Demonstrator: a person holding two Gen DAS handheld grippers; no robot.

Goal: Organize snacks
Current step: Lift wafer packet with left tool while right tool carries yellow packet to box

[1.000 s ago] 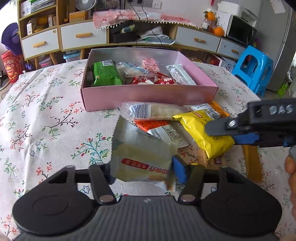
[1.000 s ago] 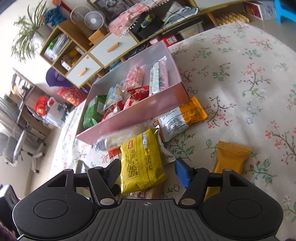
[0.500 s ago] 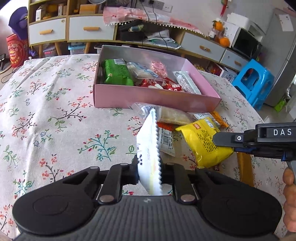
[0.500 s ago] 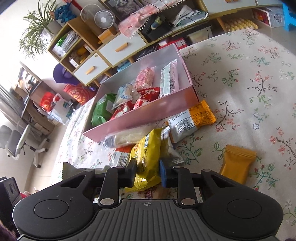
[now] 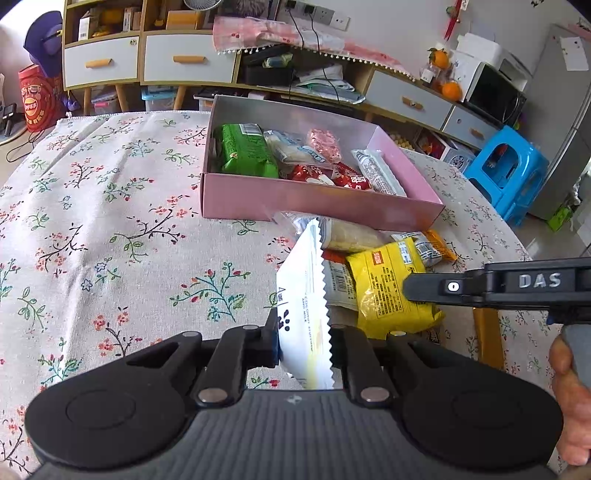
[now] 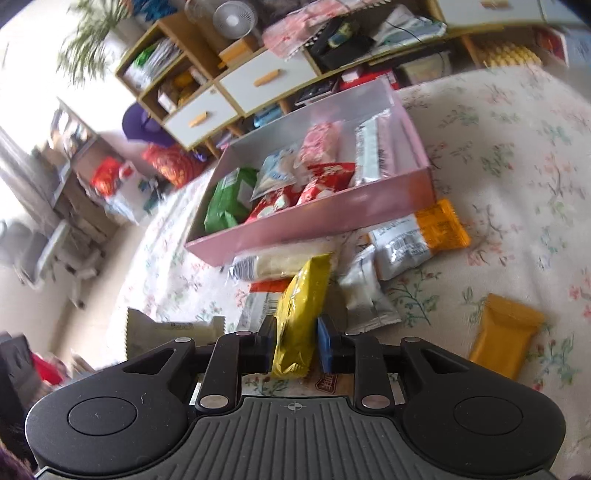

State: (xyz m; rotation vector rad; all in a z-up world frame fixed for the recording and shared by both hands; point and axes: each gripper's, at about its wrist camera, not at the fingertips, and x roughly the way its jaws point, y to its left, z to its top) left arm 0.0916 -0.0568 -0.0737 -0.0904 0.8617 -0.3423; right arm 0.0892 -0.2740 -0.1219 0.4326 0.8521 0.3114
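Both claws are loaded at once. The left claw (image 5: pixel 304 343) is clamped on a white foil snack packet with a zigzag-cut edge (image 5: pixel 304 295), held edge-up above the near part of the table (image 5: pixel 110 229). The right claw (image 6: pixel 297 343) is pinched on the near end of a crinkly yellow plastic snack bag (image 6: pixel 304 306), whose far end hangs over the loose pile.

To do this step well, I would carry one packet at a time to the shallow pink cardboard box (image 5: pixel 314 205) at the far side, clear its near wall before lowering, and release only where there is a gap (the right half of the box looks less crowded than the left, where a green packet (image 5: pixel 245 151) lies). The thin foil may twist in the grip, so a slow, level move seems wise.

The table wears a pale cloth printed with small flowers. Beyond it stand a wooden shelf unit with white drawers (image 5: pixel 140 62), a blue plastic stool (image 5: pixel 506 170) to the right, and a small desk fan (image 6: pixel 231 18).
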